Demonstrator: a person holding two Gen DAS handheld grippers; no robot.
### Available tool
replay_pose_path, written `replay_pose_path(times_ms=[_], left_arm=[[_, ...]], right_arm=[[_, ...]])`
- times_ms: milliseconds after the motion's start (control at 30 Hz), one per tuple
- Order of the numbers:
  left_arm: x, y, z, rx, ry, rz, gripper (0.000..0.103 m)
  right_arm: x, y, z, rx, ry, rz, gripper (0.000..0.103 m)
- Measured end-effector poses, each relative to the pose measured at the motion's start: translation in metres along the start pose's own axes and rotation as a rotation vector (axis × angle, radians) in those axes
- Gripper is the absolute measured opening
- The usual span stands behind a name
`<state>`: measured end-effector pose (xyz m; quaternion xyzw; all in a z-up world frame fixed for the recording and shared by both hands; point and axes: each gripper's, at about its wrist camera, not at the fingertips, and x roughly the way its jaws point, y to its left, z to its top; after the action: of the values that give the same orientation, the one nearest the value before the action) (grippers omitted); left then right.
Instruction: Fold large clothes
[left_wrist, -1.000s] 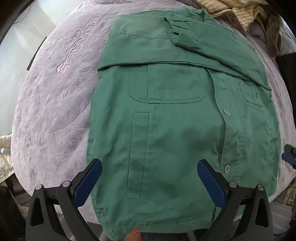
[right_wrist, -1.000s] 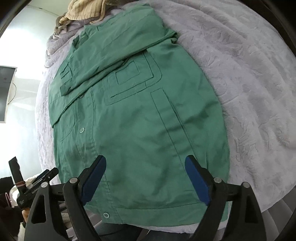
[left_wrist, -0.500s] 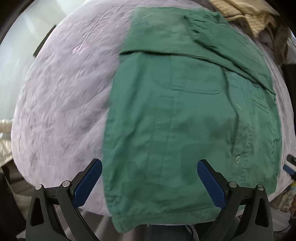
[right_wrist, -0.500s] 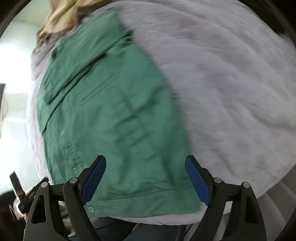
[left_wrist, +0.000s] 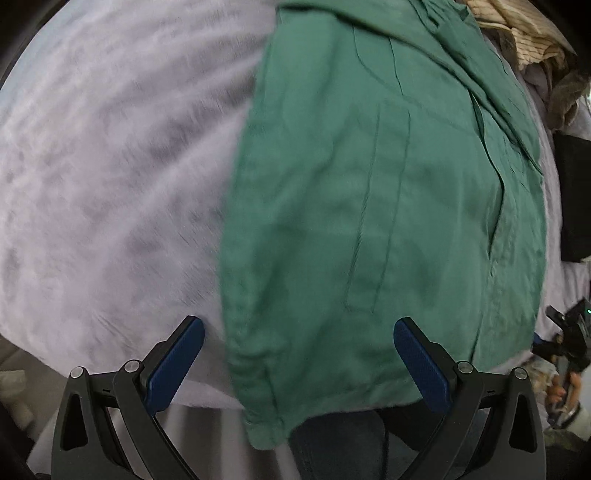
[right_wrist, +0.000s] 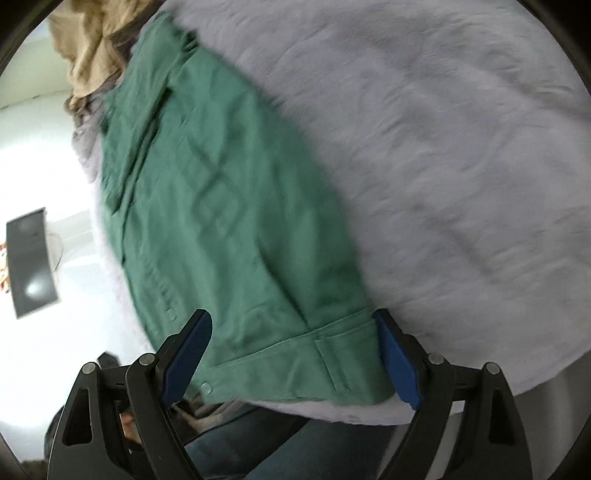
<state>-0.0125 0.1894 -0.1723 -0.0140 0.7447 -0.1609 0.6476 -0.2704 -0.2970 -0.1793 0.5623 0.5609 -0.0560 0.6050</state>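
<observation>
From my left camera I see the green shirt (left_wrist: 388, 206) lying flat on the lavender blanket (left_wrist: 110, 184), its front up with the button placket running down the right side and a sleeve folded across the upper part. The hem's near left corner hangs a little over the blanket's edge, between the pads of my left gripper (left_wrist: 299, 362), whose jaws are spread wide and grasp nothing. From my right camera the same shirt (right_wrist: 221, 206) sits slanted across the blanket (right_wrist: 443, 147); its hem band and lower right corner lie between the pads of my right gripper (right_wrist: 291, 354), whose jaws are likewise released, with the right pad just beside the corner; I cannot tell if it touches. Both views are blurred. A heap of tan clothes (right_wrist: 92, 48) is piled beyond the shirt's collar end. No container shows in either view. Blue denim legs (right_wrist: 280, 439) show below the blanket's near edge.
</observation>
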Motion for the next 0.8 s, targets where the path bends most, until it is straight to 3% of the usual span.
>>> replay_pose_path(times_ms=[167, 400, 600, 633, 667, 733, 767, 800], left_arm=[[0.01, -0.009, -0.011, 0.033, 0.041, -0.031, 0.103], [0.032, -0.024, -0.023, 0.074, 0.115, -0.009, 0.103], [0.04, -0.047, -0.028, 0.072, 0.106, -0.001, 0.103], [0.039, -0.049, -0.027, 0.071, 0.104, -0.001, 0.103], [0.037, -0.047, -0.027, 0.068, 0.103, -0.004, 0.102], [0.033, -0.052, -0.027, 0.058, 0.093, -0.003, 0.088], [0.03, -0.055, -0.026, 0.059, 0.088, 0.007, 0.081], [0.027, -0.056, -0.026, 0.067, 0.085, 0.012, 0.063]], right_arm=[[0.011, 0.025, -0.004, -0.039, 0.073, 0.235, 0.09], [0.04, 0.02, 0.001, -0.001, 0.117, 0.058, 0.09], [0.042, 0.015, -0.002, 0.036, 0.124, 0.032, 0.085], [0.043, 0.016, -0.002, 0.045, 0.123, 0.0, 0.071], [0.044, 0.017, -0.001, 0.054, 0.123, -0.033, 0.048], [0.04, 0.012, 0.0, 0.073, 0.121, 0.002, 0.011], [0.037, 0.014, -0.001, 0.076, 0.111, 0.043, 0.011], [0.033, 0.019, -0.002, 0.065, 0.1, 0.095, 0.01]])
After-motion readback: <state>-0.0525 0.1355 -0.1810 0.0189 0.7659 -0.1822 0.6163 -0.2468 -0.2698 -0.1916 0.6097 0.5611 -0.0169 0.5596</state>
